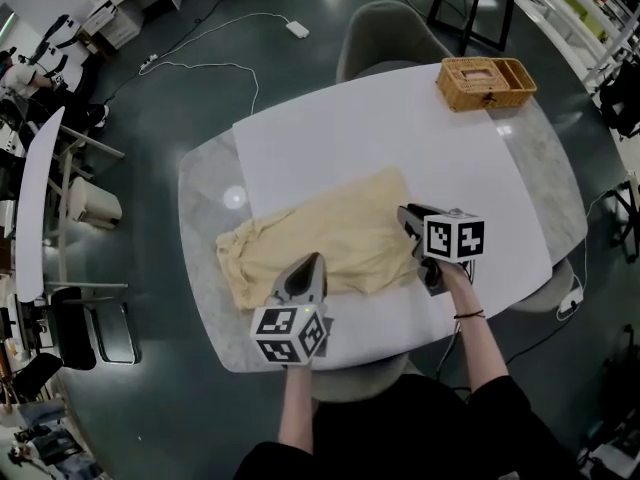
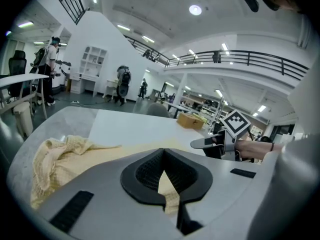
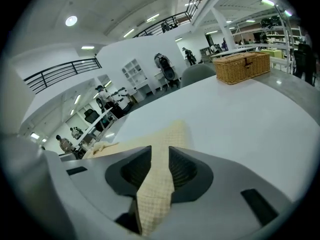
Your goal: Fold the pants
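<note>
Left gripper [image 1: 303, 268] clamps the pants [image 1: 330, 233] at your near edge; right gripper [image 1: 410, 216], jaws narrowly apart, has cloth between them. Pants lie on the table [image 1: 203, 223], long axis 8 to 2 o'clock, at your 12.

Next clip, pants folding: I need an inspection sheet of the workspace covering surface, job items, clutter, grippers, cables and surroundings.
Surface: oval marble table, white mat over most of it.
Job's things: pale yellow pants lying rumpled across the mat's near left part, partly on bare marble.
Clutter: one wicker basket at the far right corner, apart from the pants.
Grippers: left gripper jaws shut on the pants; right gripper jaws slightly apart, pants fabric between them.
Cables: white cable and adapter on the floor beyond the table; second cable by the table's right edge.
Surroundings: grey chair at the far side; open hall, people far off.
</note>
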Tool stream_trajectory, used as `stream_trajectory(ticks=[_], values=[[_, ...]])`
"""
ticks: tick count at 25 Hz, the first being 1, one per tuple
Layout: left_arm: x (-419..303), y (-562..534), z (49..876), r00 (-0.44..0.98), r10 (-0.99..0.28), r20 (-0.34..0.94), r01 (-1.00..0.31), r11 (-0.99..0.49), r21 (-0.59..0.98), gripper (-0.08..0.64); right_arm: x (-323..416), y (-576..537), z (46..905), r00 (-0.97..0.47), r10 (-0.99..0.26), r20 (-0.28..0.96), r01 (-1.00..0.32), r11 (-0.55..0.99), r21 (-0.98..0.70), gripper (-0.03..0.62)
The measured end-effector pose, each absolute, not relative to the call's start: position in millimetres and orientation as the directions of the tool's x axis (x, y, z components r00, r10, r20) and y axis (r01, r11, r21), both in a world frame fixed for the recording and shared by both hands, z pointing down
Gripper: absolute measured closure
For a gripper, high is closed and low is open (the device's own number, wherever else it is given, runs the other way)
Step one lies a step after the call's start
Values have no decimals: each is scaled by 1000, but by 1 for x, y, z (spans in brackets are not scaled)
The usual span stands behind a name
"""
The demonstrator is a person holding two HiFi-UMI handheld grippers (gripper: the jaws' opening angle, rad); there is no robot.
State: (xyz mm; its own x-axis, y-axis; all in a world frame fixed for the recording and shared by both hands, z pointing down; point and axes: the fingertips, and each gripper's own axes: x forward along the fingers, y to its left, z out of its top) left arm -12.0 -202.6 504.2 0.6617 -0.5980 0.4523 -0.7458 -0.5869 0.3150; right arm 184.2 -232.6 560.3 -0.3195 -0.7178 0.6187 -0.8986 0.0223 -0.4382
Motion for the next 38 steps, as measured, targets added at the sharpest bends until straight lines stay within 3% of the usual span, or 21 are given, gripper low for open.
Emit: stream_trajectory(ticks=[1,7,16,18,25,38], values=[[-11,-203,506,660,-596,456,-747,-586,315,546,187,-233,564,-313,-714,626,-900,14,-435,498],[-9,-206,514,656,-588,473,-750,-580,318,546,198,-237,590,-293,-672,680,-913,-16,-409,391],[-7,-202,520,651,-583,486,-754,-571,326,546,199,-235,616,-302,-590,749,-919,-30,-394,374],[-7,-201,518,650,-585,484,-755,-569,326,546,198,-234,616,-315,-572,757,-920,-11,-391,378],[-11,-196,513,633,-607,481,-771,-552,318,546,191,-235,616,-337,-557,759,-913,-5,-409,560],[-51,-182,492,536,-709,459,-844,-464,268,546,188,-233,567,-396,-620,678,-875,30,-483,568]])
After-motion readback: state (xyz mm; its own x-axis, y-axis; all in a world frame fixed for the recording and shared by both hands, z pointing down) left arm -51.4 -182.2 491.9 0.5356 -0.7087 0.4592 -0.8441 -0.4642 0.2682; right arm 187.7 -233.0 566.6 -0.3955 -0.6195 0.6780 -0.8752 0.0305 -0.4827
